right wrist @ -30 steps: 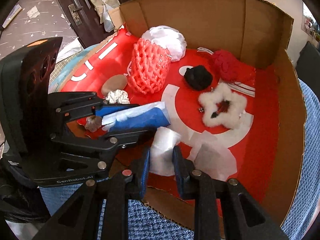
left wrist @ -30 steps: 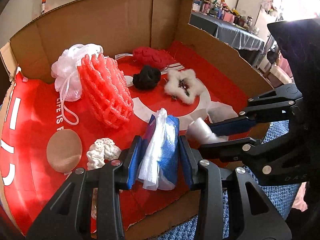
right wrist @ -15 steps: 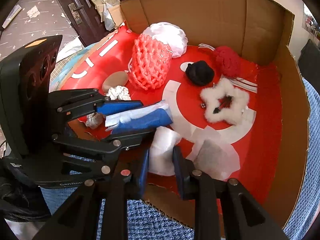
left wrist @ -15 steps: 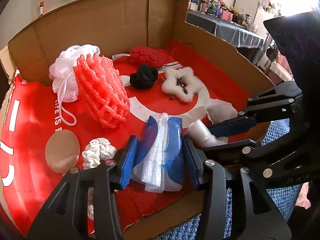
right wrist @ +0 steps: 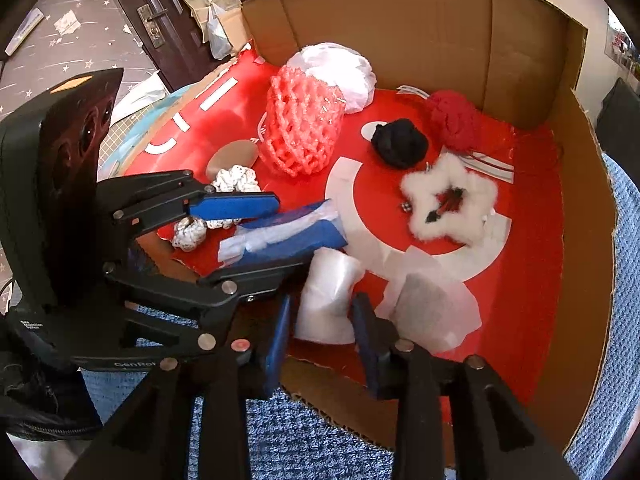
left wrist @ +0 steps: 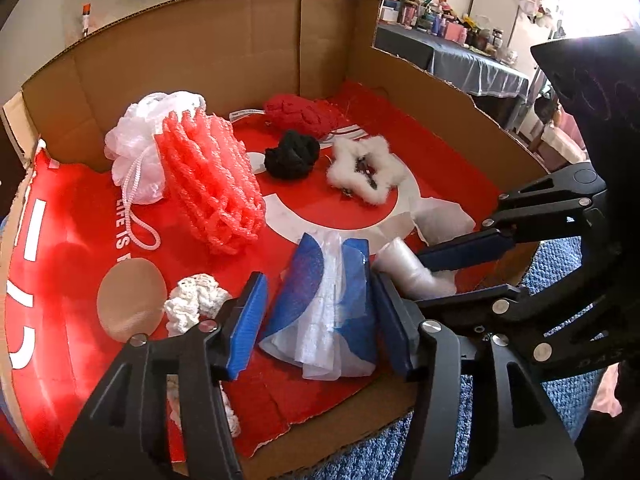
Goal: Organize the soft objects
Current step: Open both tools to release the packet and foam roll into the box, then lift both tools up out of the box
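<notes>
Lying at the near edge of the cardboard box (left wrist: 248, 52), the blue-and-white cloth (left wrist: 326, 312) sits between the spread fingers of the left gripper (left wrist: 320, 320), its left side clear of the pad. Just right, the white roll (right wrist: 326, 300) stands between the right gripper (right wrist: 322, 334) fingers, parted with gaps either side.
</notes>
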